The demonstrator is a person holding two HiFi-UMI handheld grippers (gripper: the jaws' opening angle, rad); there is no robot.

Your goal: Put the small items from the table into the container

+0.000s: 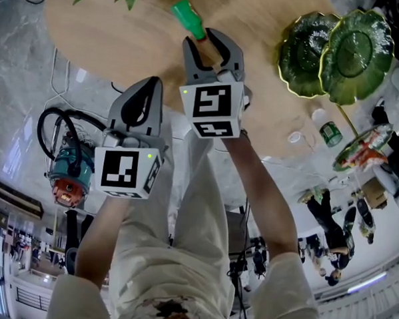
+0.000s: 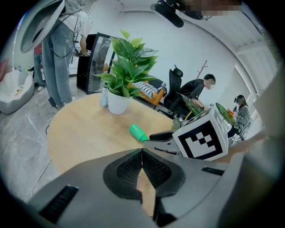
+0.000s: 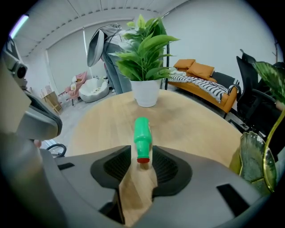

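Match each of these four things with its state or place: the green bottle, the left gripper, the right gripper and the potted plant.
Things
1. green bottle
2. left gripper
3. right gripper
4. potted plant

States
A. jaws together, nothing between them
B. stands upright on the far side of the table
C. lies on its side on the table
D. jaws apart, one end of the bottle between them, not gripped

Right pairs: 1-C, 2-A, 3-D, 4-B
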